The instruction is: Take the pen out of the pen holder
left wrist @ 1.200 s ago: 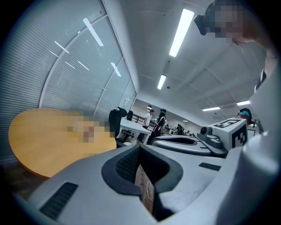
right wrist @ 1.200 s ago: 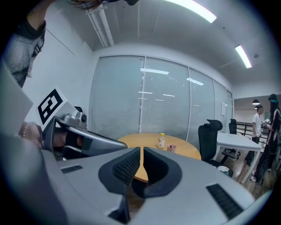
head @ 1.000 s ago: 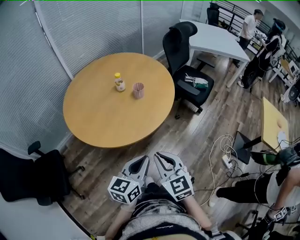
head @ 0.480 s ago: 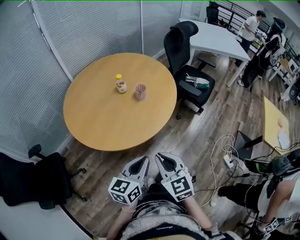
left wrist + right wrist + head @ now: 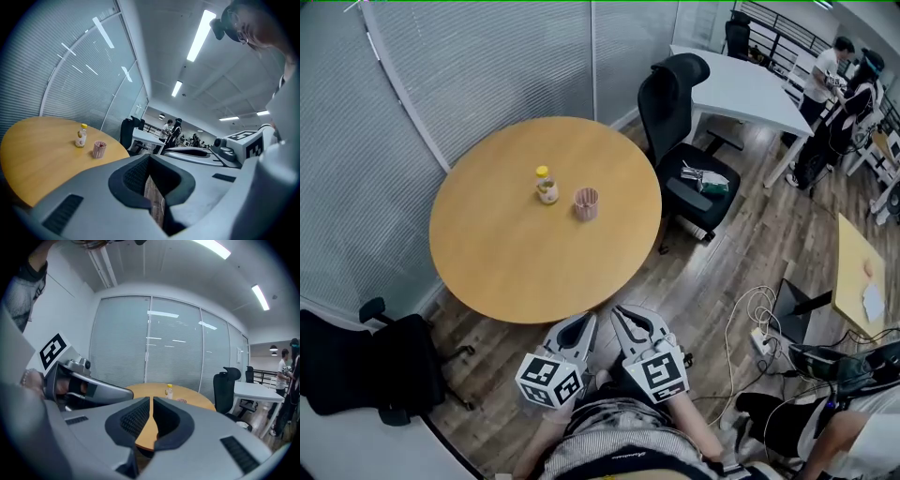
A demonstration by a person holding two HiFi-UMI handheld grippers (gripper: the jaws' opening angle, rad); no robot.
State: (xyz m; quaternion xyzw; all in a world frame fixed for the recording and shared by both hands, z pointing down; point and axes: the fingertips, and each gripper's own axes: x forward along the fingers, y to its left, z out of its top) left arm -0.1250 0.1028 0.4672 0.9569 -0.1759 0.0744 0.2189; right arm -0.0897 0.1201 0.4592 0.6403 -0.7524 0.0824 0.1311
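Note:
A pink ribbed pen holder point(image 5: 586, 202) stands near the middle of the round wooden table point(image 5: 506, 262), beside a small yellow-capped bottle point(image 5: 547, 186). What is inside the holder is too small to make out. My left gripper point(image 5: 575, 328) and right gripper point(image 5: 631, 324) hang side by side over the floor, short of the table's near edge, both shut with nothing between the jaws. In the left gripper view the pen holder point(image 5: 99, 149) and bottle point(image 5: 82, 136) sit far ahead of the gripper point(image 5: 150, 158). In the right gripper view the holder point(image 5: 182, 401) shows just past the gripper point(image 5: 151, 401).
A black office chair point(image 5: 689, 141) with things on its seat stands right of the table. Another black chair point(image 5: 366, 361) is at the lower left. Blinds line the wall behind. A white desk point(image 5: 750, 89), floor cables with a power strip point(image 5: 759, 323) and people lie to the right.
The head view has shifted, so the table and its objects sit slightly lower and rightward in the frame. Both grippers hold the same pose. People at the back right have moved.

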